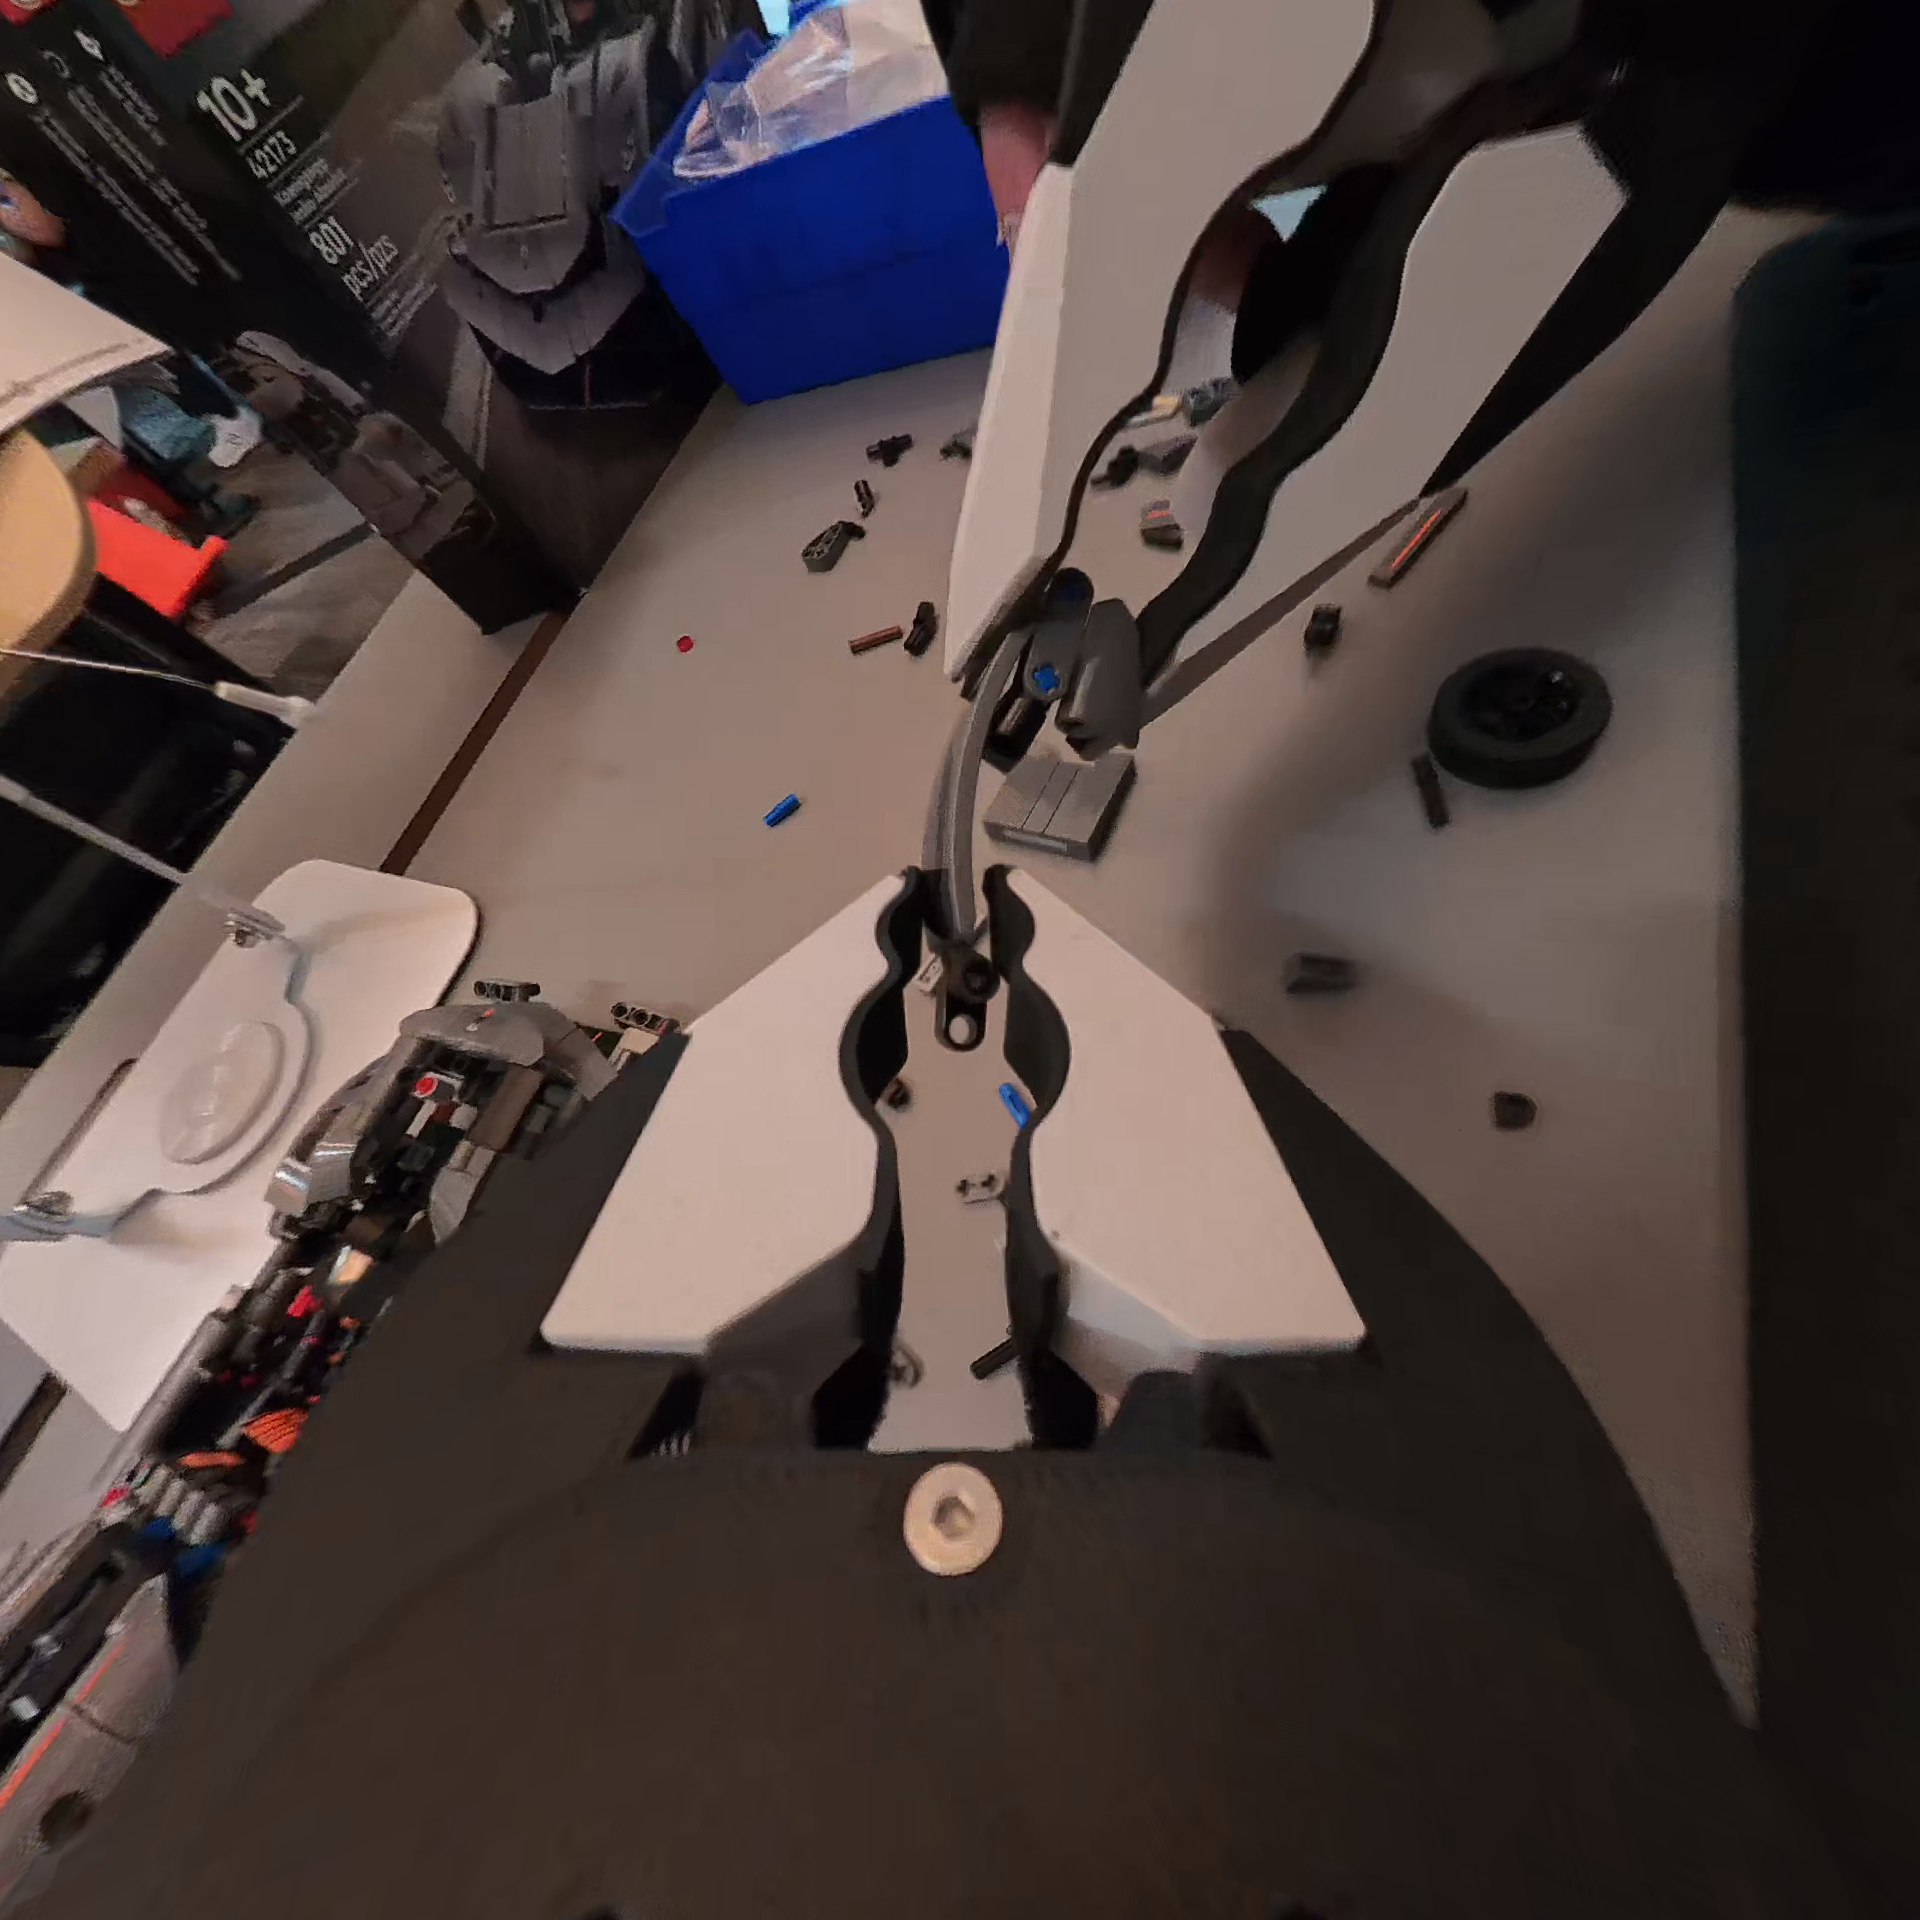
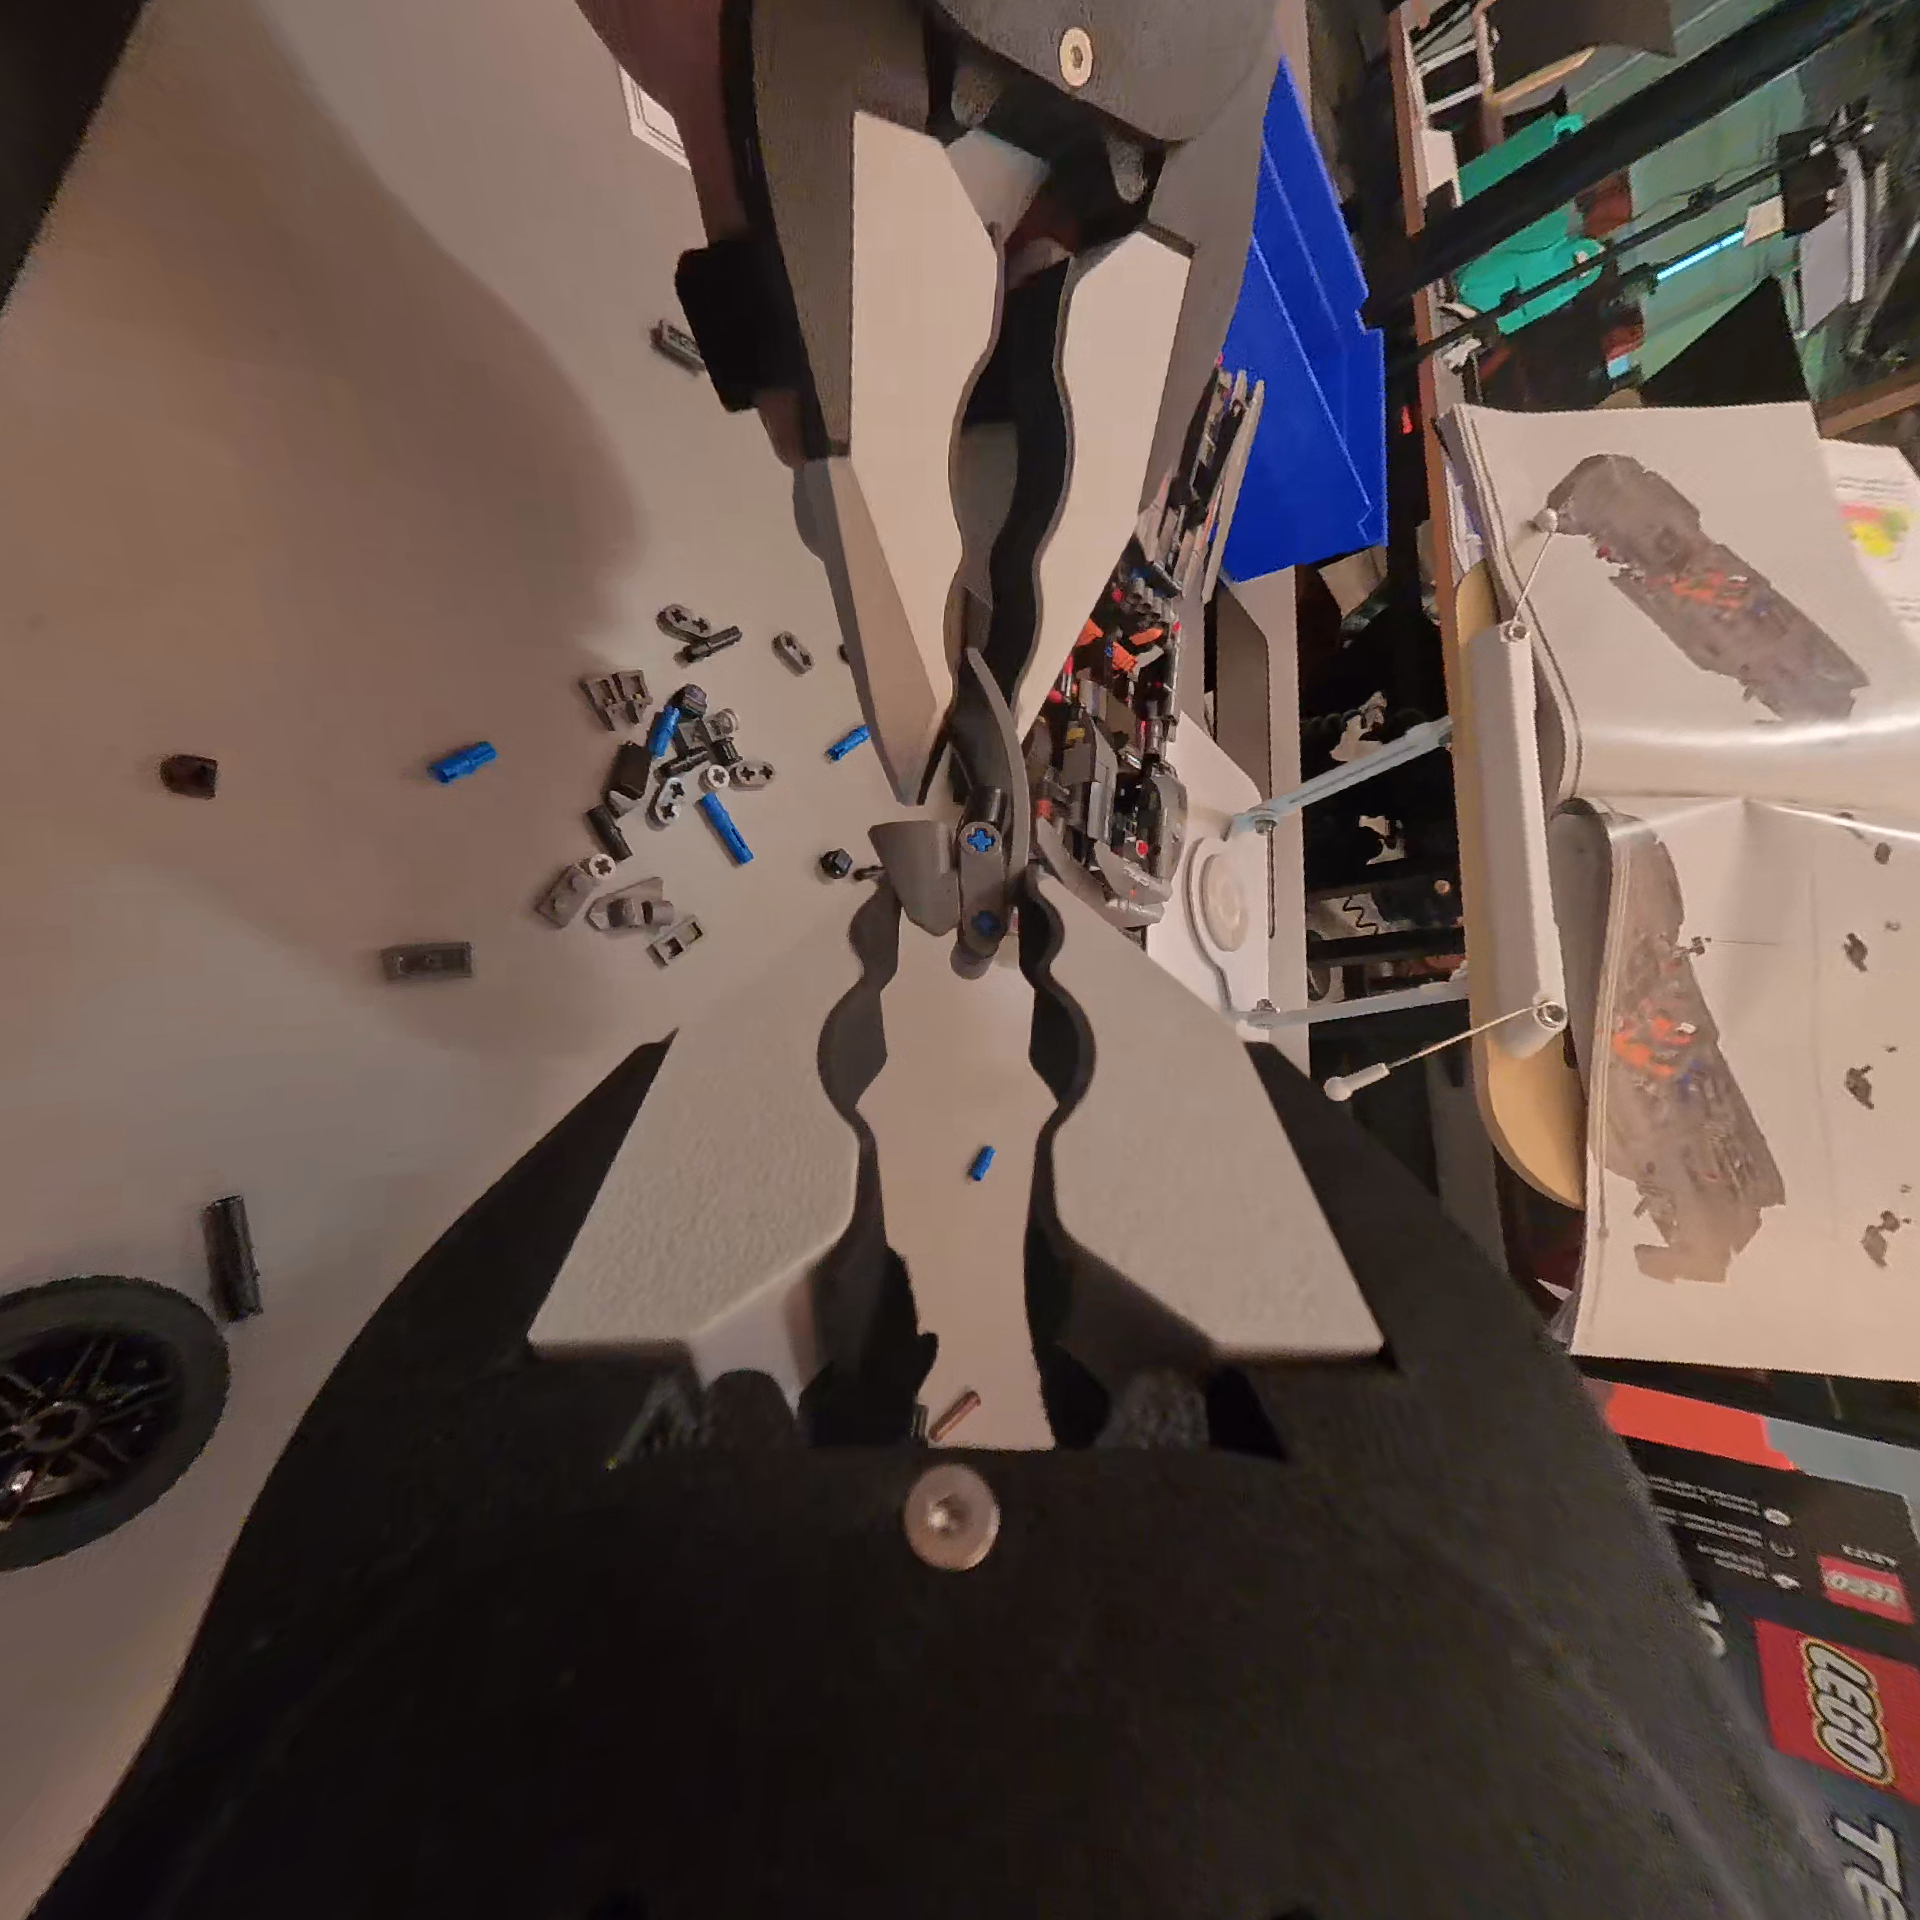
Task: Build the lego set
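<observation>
The small grey sub-assembly (image 1: 1081,675), with blue pins and a long curved grey piece (image 1: 951,831), is held in the air between both tongs. The left gripper (image 1: 956,914) is closed narrow on the end of the curved piece; the right gripper (image 2: 966,914) pinches the grey block end. Below the sub-assembly lies a grey tile plate (image 1: 1060,805), and the wheel (image 1: 1517,717) lies further away. I judge the step is joining these parts; next needs steady alignment and pressing.

printed set box (image 2: 1808,1704), writing on manual page (image 2: 1881,530)
</observation>
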Motion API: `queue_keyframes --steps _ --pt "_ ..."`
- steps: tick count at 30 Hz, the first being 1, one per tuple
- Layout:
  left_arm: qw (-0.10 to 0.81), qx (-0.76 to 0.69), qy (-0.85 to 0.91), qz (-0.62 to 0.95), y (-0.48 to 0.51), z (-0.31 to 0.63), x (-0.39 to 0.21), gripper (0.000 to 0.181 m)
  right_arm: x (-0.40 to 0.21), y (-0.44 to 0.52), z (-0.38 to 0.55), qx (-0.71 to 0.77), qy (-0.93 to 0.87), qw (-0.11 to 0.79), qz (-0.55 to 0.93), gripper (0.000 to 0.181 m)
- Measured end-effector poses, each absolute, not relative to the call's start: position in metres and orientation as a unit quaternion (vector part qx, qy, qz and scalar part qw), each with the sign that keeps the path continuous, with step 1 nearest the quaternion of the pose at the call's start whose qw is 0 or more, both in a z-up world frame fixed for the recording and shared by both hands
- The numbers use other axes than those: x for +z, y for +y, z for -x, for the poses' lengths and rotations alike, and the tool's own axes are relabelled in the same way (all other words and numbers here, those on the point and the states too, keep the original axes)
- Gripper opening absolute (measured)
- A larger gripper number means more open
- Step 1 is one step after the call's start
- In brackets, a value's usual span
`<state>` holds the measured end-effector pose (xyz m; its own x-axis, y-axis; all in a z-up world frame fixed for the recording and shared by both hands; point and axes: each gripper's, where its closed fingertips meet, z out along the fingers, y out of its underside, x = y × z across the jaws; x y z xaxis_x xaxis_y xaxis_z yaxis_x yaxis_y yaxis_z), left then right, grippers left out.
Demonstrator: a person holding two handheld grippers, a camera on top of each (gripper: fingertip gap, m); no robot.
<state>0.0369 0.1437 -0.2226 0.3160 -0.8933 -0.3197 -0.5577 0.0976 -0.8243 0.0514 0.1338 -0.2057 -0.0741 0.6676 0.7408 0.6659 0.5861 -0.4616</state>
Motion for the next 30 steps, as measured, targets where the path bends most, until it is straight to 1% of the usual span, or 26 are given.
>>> queue_keyframes --steps 1,2,3,5,6,10,12,13,17,20,23,25,27,28,30 --pt "0.490 -0.159 0.562 0.647 0.145 -0.036 -0.223 0.006 -0.206 0.132 -0.051 0.005 -0.734 0.507 0.453 0.021" --pt "0.496 -0.146 0.562 0.645 0.147 -0.034 -0.222 0.001 -0.204 0.131 -0.050 0.009 -0.733 0.512 0.449 0.017" --pt "0.501 -0.134 0.560 0.646 0.149 -0.032 -0.220 0.000 -0.203 0.132 -0.050 0.014 -0.729 0.515 0.450 0.018" --pt "0.517 -0.101 0.561 0.638 0.155 -0.028 -0.217 0.000 -0.202 0.135 -0.052 0.033 -0.722 0.509 0.468 0.032" --pt "0.524 -0.093 0.563 0.632 0.155 -0.028 -0.215 0.000 -0.201 0.135 -0.053 0.041 -0.720 0.508 0.472 0.033" --pt "0.529 -0.096 0.573 0.618 0.150 -0.032 -0.212 0.000 -0.198 0.134 -0.052 0.049 -0.714 0.515 0.472 0.024" --pt "0.527 -0.105 0.580 0.613 0.146 -0.036 -0.214 0.000 -0.197 0.131 -0.050 0.045 -0.717 0.519 0.463 0.012" --pt "0.529 -0.104 0.580 0.611 0.146 -0.036 -0.213 0.000 -0.196 0.130 -0.050 0.040 -0.718 0.520 0.460 0.010" --pt "0.535 -0.099 0.578 0.608 0.147 -0.037 -0.212 0.000 -0.192 0.130 -0.049 0.009 -0.720 0.536 0.440 0.009" --pt "0.534 -0.094 0.574 0.614 0.151 -0.036 -0.215 0.005 -0.189 0.128 -0.047 -0.057 -0.726 0.558 0.399 0.007" --pt "0.526 -0.116 0.566 0.624 0.152 -0.035 -0.216 0.015 -0.187 0.126 -0.045 -0.097 -0.730 0.568 0.367 0.006" --pt "0.523 -0.131 0.563 0.626 0.150 -0.036 -0.215 0.013 -0.185 0.125 -0.044 -0.103 -0.730 0.571 0.361 0.006" --pt "0.522 -0.123 0.571 0.621 0.148 -0.036 -0.215 0.002 -0.186 0.123 -0.043 -0.097 -0.734 0.569 0.359 0.007" --pt "0.522 -0.107 0.575 0.620 0.149 -0.035 -0.217 0.000 -0.188 0.121 -0.043 -0.086 -0.736 0.563 0.365 0.008" --pt "0.525 -0.074 0.579 0.619 0.153 -0.032 -0.218 0.000 -0.190 0.122 -0.044 -0.051 -0.737 0.553 0.386 0.020"
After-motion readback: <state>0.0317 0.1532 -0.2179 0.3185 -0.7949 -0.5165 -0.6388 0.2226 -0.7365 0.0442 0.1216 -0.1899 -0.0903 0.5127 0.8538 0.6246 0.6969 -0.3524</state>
